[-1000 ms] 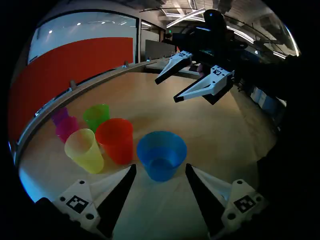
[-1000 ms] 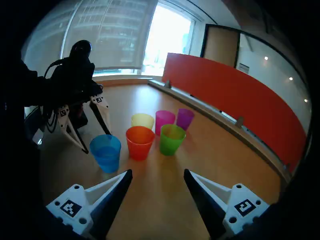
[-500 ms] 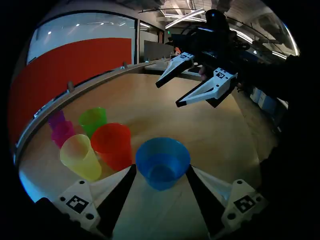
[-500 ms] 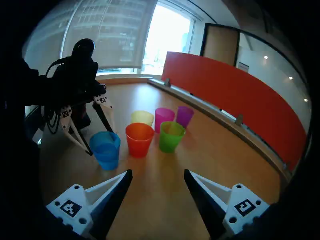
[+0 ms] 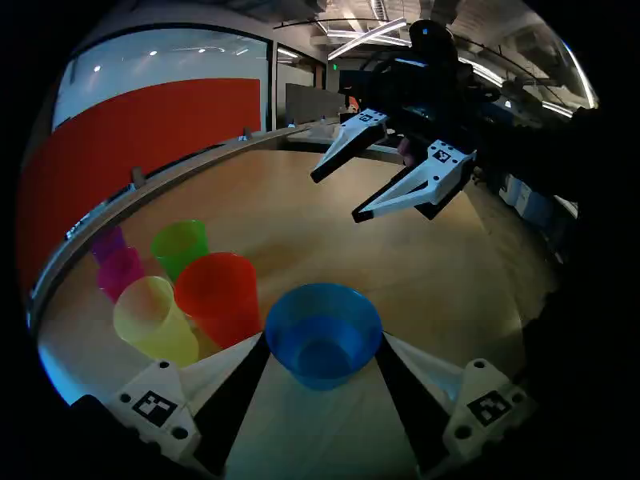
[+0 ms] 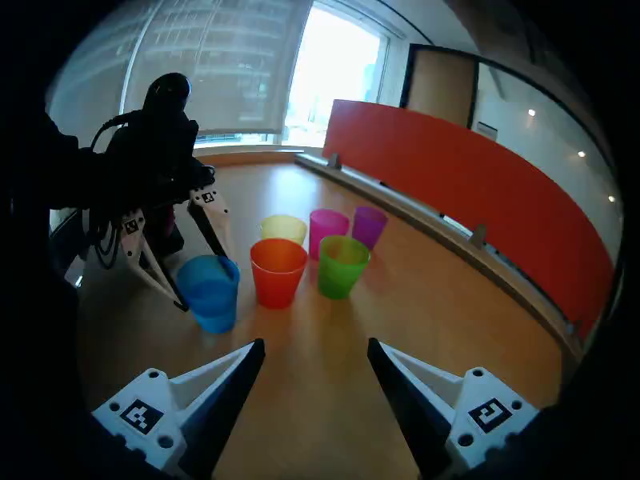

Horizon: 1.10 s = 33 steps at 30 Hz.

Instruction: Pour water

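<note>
Standing upright on the wooden surface (image 5: 336, 232), the blue cup (image 5: 324, 336) holds a little water and sits between the two fingers of the left gripper (image 5: 320, 346). A second ago it stood just ahead of those fingertips; the fingers are spread as wide as they were then, and the cup's rim now fills the gap. Whether they touch its wall cannot be told. The orange cup (image 5: 220, 296) stands just beside the blue one, close to the left gripper's left finger, with the yellow cup (image 5: 152, 322) near it, and the green cup (image 5: 180, 246), pink cup (image 5: 120, 270) and purple cup (image 5: 106, 242) farther off toward the surface's railed edge and the red panel (image 5: 136, 136). The right gripper (image 6: 314, 346) hangs wide open and holds nothing, well apart from the cups, much where it was before. Bare wood lies on the blue cup's right and in front of the right gripper.
</note>
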Each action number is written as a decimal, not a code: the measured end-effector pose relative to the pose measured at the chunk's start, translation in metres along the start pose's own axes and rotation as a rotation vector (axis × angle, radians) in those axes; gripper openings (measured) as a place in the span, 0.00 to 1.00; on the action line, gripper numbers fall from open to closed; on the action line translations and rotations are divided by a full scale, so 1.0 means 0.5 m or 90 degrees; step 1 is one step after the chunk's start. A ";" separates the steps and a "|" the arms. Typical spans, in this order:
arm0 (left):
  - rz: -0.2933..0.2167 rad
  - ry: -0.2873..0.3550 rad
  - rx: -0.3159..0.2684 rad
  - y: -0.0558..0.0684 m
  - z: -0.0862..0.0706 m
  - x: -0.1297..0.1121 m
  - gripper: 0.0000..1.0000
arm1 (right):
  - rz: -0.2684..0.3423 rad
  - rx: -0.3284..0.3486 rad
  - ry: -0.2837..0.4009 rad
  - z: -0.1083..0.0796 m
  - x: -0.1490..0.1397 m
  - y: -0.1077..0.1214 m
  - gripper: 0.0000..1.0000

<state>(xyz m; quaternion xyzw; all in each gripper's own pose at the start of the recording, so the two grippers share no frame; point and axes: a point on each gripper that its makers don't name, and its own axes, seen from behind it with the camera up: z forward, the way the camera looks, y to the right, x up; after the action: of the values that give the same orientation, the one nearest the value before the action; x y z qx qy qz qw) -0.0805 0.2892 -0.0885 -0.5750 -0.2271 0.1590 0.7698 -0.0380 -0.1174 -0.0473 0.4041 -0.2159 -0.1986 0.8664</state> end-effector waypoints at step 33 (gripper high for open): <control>0.033 0.002 0.021 0.001 -0.011 0.009 0.86 | 0.009 -0.010 0.010 0.002 0.004 0.012 1.00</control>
<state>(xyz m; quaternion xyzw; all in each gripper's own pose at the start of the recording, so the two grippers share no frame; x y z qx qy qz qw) -0.0741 0.2873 -0.0896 -0.5684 -0.2084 0.1818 0.7749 -0.0361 -0.1154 -0.0414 0.3976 -0.2107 -0.1908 0.8724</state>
